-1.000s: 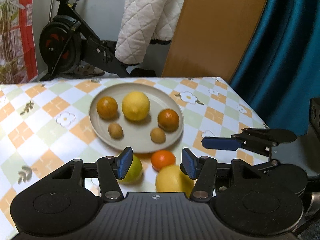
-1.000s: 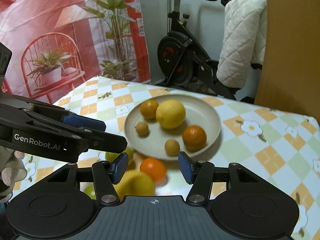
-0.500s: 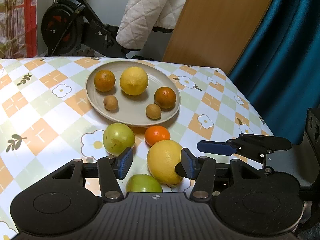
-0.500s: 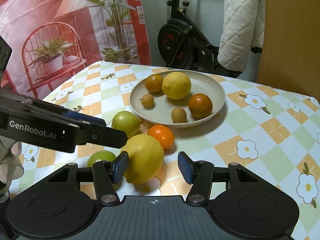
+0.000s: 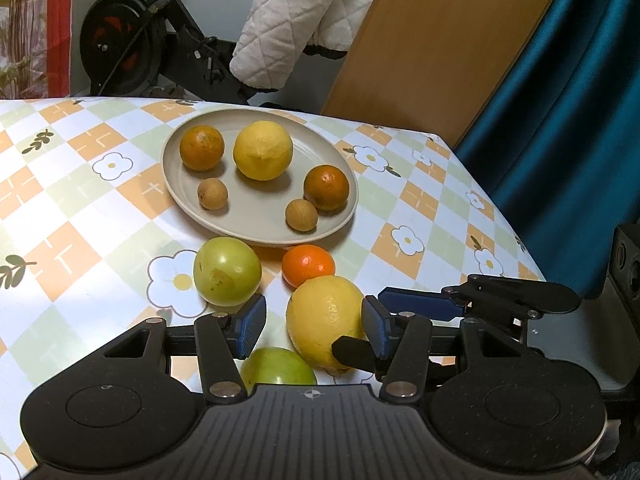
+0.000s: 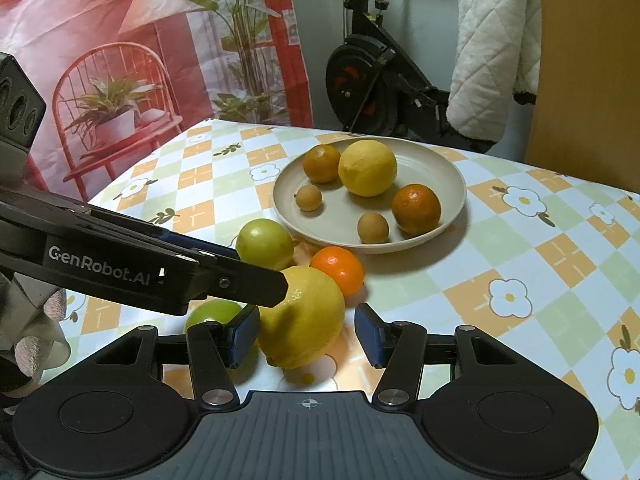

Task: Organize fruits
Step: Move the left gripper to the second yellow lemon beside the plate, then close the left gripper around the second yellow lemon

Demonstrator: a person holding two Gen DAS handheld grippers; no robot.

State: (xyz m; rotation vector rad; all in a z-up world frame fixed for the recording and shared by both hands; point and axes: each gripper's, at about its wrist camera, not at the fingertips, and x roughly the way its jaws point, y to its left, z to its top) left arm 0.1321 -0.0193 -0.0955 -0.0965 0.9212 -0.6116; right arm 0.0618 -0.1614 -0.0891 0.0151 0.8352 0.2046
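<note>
A beige plate (image 5: 256, 232) (image 6: 452, 184) holds a lemon, two dark oranges and two small brown fruits. In front of it on the table lie a green fruit (image 5: 226, 270) (image 6: 264, 244), a small orange (image 5: 308, 266) (image 6: 338, 270), a large lemon (image 5: 326, 322) (image 6: 302, 316) and a second green fruit (image 5: 278, 370) (image 6: 212, 314). My left gripper (image 5: 312, 326) is open, its jaws around the large lemon's near side. My right gripper (image 6: 306, 334) is open around the same lemon. Neither touches it clearly.
The table has a checked flower cloth (image 6: 520, 260). Its right edge runs by a blue curtain (image 5: 560, 100). An exercise bike (image 6: 372, 76) with a white quilted jacket and a wooden board (image 5: 432, 40) stand behind. The right gripper shows in the left view (image 5: 480, 304).
Both grippers have pulled back and lowered from near the plate. The large lemon now sits between both sets of jaws, and the second green fruit has come into view.
</note>
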